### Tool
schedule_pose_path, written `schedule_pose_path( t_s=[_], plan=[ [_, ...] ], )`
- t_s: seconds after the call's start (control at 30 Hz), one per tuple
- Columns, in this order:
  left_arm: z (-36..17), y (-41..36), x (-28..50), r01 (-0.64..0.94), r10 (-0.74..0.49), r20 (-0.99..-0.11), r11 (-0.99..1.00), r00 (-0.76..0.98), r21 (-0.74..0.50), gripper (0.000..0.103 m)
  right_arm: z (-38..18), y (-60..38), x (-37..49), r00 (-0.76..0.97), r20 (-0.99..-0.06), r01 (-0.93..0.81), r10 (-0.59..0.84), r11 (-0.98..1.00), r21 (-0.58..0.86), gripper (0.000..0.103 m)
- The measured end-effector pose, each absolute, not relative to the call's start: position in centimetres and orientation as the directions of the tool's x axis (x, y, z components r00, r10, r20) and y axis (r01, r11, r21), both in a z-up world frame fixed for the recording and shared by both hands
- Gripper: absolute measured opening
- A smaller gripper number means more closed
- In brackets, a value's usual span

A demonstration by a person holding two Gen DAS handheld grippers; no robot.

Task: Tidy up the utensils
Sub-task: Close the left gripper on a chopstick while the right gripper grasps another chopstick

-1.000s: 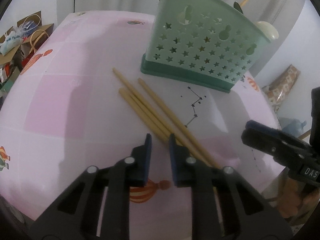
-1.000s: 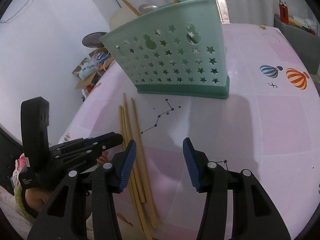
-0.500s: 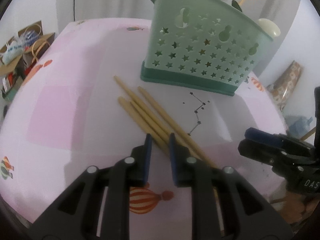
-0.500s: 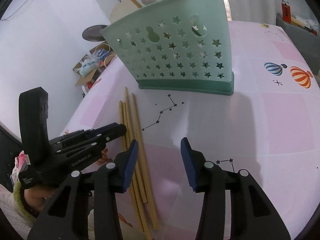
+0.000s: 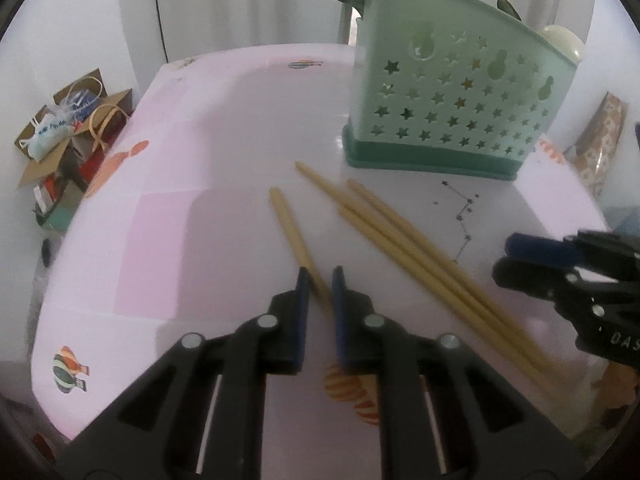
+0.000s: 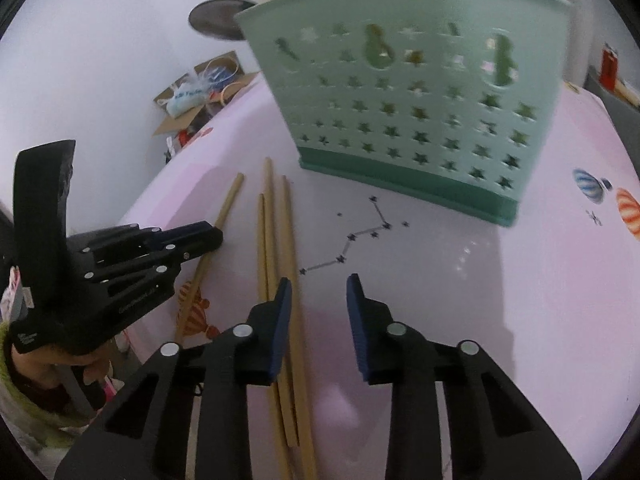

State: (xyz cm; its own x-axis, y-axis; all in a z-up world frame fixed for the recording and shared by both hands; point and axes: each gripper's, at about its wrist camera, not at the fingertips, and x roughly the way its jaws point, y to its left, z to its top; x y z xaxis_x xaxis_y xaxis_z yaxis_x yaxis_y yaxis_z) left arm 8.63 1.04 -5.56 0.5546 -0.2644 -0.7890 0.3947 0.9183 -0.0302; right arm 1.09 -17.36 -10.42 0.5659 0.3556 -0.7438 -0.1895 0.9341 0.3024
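- My L gripper (image 5: 319,280) is closing on one chopstick (image 5: 289,227), angled away from the other three (image 5: 404,240).
- My R gripper (image 6: 318,286), half-wide and closing, holds nothing; chopsticks lie beside its left finger.
- Green caddy (image 6: 404,92) stands behind.

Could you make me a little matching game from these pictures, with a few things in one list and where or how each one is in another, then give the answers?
Things:
1. lone chopstick
2. three chopsticks
3. green holder
4. cardboard box

Places or states:
A. standing upright, with utensils inside
B. beyond the table's edge, lower down
C. between the left gripper's closing jaws
D. lying side by side on the table, by the right gripper

Pairs: 1-C, 2-D, 3-A, 4-B
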Motion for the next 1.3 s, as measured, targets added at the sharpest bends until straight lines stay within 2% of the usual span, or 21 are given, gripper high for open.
schedule_pose_path(
  t_s=[0.27, 0.43, 0.7, 1.03, 1.1, 1.3],
  plan=[
    [-5.5, 0.9, 8.5, 0.398, -0.255, -0.787, 0.917, 0.562, -0.012, 0.009, -10.8, -15.6, 2.5, 0.528, -0.766, -0.255, 0.366, 0.929, 0.268, 0.021],
    [-5.5, 0.9, 8.1, 0.405, -0.263, -0.786, 0.914, 0.559, -0.018, 0.009, -11.3, -15.3, 2.9, 0.524, -0.783, -0.254, 0.335, 0.939, 0.232, 0.007],
    [-5.4, 0.4, 7.3, 0.449, -0.327, -0.805, 0.889, 0.495, -0.085, 0.008, -11.3, -17.3, 1.2, 0.496, -0.813, -0.202, 0.305, 0.951, 0.233, 0.007],
    [-5.4, -0.5, 7.8, 0.444, -0.273, -0.821, 0.895, 0.502, -0.025, 0.008, -11.7, -19.2, 1.1, 0.467, -0.837, -0.13, 0.285, 0.958, 0.254, 0.008],
    [-5.4, -0.7, 8.0, 0.445, -0.258, -0.82, 0.896, 0.511, -0.005, 0.008, -11.6, -19.0, 1.8, 0.476, -0.828, -0.134, 0.297, 0.955, 0.266, 0.011],
    [-5.3, -1.1, 8.3, 0.443, -0.236, -0.818, 0.896, 0.525, 0.025, 0.009, -11.6, -16.4, 2.9, 0.534, -0.825, -0.169, 0.186, 0.979, 0.112, 0.011]
  ],
)
